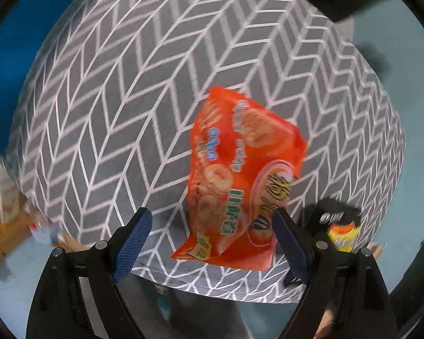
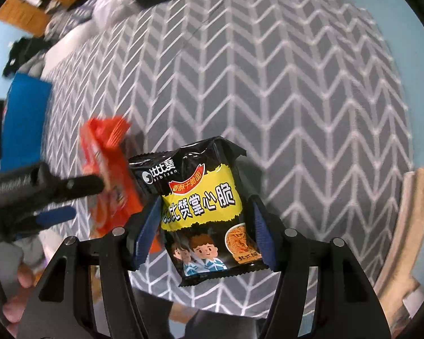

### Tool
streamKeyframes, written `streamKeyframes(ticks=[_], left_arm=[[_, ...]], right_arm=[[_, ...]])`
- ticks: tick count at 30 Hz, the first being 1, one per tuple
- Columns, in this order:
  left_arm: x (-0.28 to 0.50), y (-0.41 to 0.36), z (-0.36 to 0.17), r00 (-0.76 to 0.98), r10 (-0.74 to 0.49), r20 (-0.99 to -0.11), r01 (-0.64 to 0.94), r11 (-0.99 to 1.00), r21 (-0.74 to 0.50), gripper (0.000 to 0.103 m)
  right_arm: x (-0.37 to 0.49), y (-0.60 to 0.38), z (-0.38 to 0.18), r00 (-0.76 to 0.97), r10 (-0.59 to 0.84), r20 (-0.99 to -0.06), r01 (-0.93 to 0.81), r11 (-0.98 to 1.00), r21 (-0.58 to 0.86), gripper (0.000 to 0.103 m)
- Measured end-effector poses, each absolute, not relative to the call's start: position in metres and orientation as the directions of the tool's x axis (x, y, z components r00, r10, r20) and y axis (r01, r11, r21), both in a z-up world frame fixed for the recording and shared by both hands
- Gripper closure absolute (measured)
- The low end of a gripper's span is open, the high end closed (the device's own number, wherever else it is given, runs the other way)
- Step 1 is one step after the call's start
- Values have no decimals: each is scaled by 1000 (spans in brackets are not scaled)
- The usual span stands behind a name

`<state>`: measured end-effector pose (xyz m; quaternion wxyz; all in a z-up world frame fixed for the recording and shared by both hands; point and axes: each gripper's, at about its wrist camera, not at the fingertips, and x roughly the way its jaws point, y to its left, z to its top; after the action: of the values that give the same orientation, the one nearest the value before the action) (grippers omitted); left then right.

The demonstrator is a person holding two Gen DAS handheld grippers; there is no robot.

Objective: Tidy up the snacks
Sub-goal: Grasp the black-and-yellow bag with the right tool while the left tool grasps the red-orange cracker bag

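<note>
An orange snack bag (image 1: pixel 240 175) lies on the grey herringbone cloth (image 1: pixel 127 84), between the fingers of my left gripper (image 1: pixel 212 226), which is open; the bag leans near the right finger. The same bag shows in the right wrist view (image 2: pixel 107 175) with the left gripper (image 2: pixel 70 200) beside it. My right gripper (image 2: pixel 206 226) is shut on a black and yellow snack bag (image 2: pixel 203 206), held above the cloth (image 2: pixel 296 99). That bag's corner shows in the left wrist view (image 1: pixel 342 228).
A blue object (image 2: pixel 22 118) lies at the cloth's left edge. Wooden furniture (image 2: pixel 410 226) stands at the right. Clutter and a brown box (image 2: pixel 31 0) sit at the far left. The floor (image 1: pixel 395 70) is light blue.
</note>
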<state>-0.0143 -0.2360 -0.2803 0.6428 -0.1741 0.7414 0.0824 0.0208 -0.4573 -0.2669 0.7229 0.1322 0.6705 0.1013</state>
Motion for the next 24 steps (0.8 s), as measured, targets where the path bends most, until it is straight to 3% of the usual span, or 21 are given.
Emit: streamKeyframes(ticks=[5, 8, 10, 17, 19, 21, 24], left_arm=[[3, -265, -279, -139, -117, -983, -258, 963, -78, 15], [14, -281, -287, -162, -112, -980, -250, 966, -69, 15], [21, -285, -295, -182, -99, -978, -243, 969, -53, 15], [52, -293, -312, -200, -95, -975, -230, 972, -47, 15], [55, -288, -308, -189, -87, -978, -199, 979, -49, 20], [59, -287, -304, -185, -61, -981, -163, 986, -30, 36], [67, -295, -290, -175, -66, -982, -122, 992, -45, 45]], right_arm=[[27, -481, -273, 99, 301, -948, 101, 945, 311, 40], [25, -491, -274, 109, 292, -950, 126, 944, 305, 39], [23, -496, -272, 111, 295, -949, 137, 941, 308, 29], [18, -503, -263, 112, 274, -955, 122, 950, 287, 29], [20, -495, -265, 107, 276, -955, 116, 951, 287, 29], [23, -486, -267, 101, 276, -956, 109, 952, 286, 29], [26, -473, -268, 89, 271, -959, 91, 956, 279, 25]])
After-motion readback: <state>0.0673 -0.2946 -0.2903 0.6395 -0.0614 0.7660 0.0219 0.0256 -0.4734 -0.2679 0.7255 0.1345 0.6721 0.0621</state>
